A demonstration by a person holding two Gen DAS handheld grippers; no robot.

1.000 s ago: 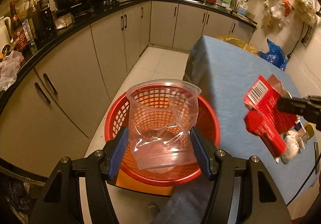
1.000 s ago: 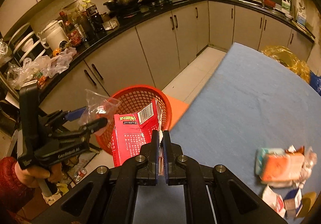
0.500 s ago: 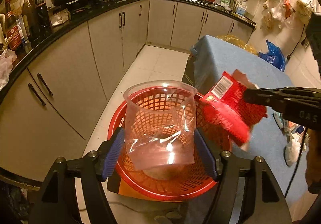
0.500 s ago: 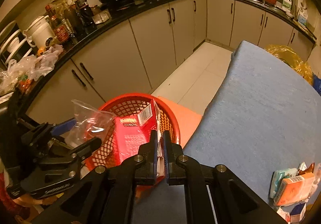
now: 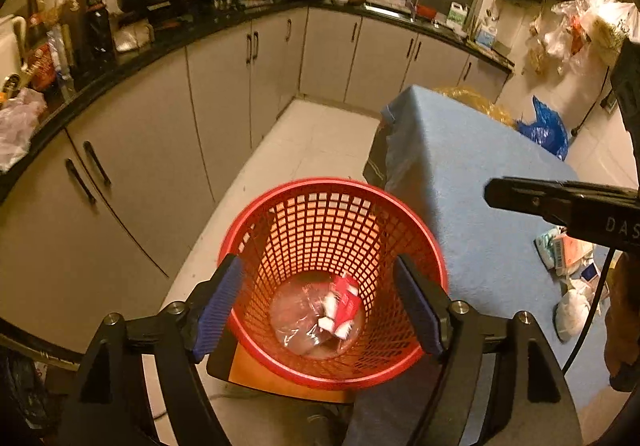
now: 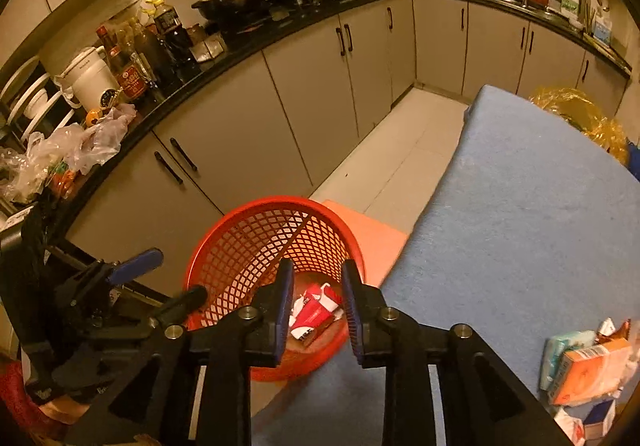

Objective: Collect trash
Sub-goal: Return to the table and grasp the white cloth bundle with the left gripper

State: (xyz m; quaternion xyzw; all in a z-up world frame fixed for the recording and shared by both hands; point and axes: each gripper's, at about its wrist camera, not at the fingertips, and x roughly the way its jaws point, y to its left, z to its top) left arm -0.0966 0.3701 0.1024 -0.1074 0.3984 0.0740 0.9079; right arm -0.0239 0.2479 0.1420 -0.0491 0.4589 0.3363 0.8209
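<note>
A red mesh waste basket (image 5: 280,222) stands on an orange stool beside the blue-clothed table (image 5: 472,174); it also shows in the right wrist view (image 6: 240,246). A clear plastic cup (image 5: 292,314) and a red carton (image 5: 344,302) lie on its bottom; the carton shows in the right wrist view (image 6: 314,314). My left gripper (image 5: 318,302) is open and empty above the basket. My right gripper (image 6: 316,286) is open and empty over the basket's rim. More trash (image 6: 592,362) lies piled on the table at the right.
Kitchen cabinets and a cluttered black counter (image 6: 224,42) curve along the left and back. A tiled floor strip (image 5: 312,138) runs between cabinets and table. Yellow and blue bags (image 5: 544,126) sit beyond the table's far end.
Both grippers opened. The plastic cup left my left gripper and the red carton left my right gripper; both now lie in the basket.
</note>
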